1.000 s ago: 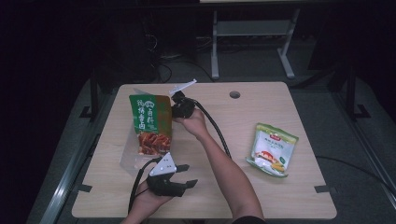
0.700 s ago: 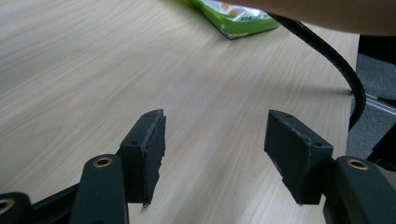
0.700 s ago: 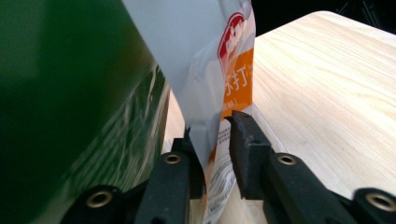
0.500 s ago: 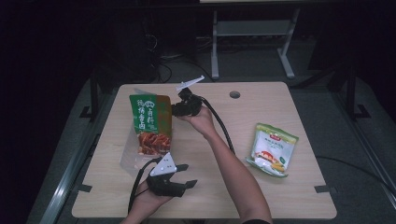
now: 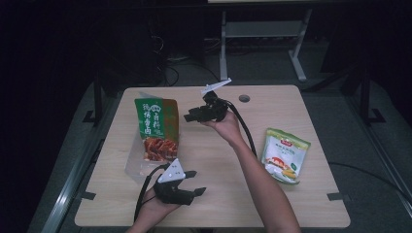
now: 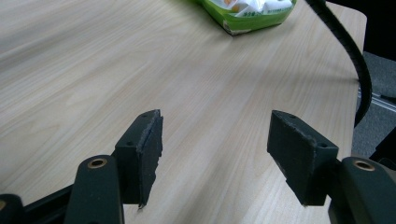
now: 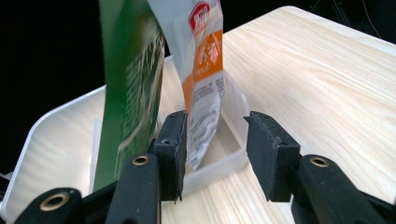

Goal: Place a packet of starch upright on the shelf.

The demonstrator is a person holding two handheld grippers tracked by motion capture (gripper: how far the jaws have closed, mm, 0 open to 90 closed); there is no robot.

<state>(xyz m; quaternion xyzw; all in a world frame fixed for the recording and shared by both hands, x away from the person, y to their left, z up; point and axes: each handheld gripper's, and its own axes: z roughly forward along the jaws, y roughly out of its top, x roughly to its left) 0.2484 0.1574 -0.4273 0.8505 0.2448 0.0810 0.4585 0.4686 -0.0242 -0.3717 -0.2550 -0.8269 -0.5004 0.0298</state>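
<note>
Green pouch (image 5: 156, 130) upright in clear tray (image 5: 133, 167) at bench (image 5: 214, 204) ten o'clock. Right gripper (image 5: 190, 116) at its three o'clock, fingers just opening, apart from it. Left gripper (image 5: 193, 182) open, empty. Snack bag (image 5: 284, 155) lying at three o'clock; pouch top cut off in right gripper view.

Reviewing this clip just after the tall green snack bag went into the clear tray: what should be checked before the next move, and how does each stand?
1. Right gripper let go of green snack bag: ok, jaws have just been opening, apart in its own view.
2. Bag standing in clear tray: ok, leaning.
3. Bag stable unaided: cannot tell.
4. Left gripper free: ok, open over bare table.
5. Second pouch reachable: ok, flat, unobstructed.
</note>
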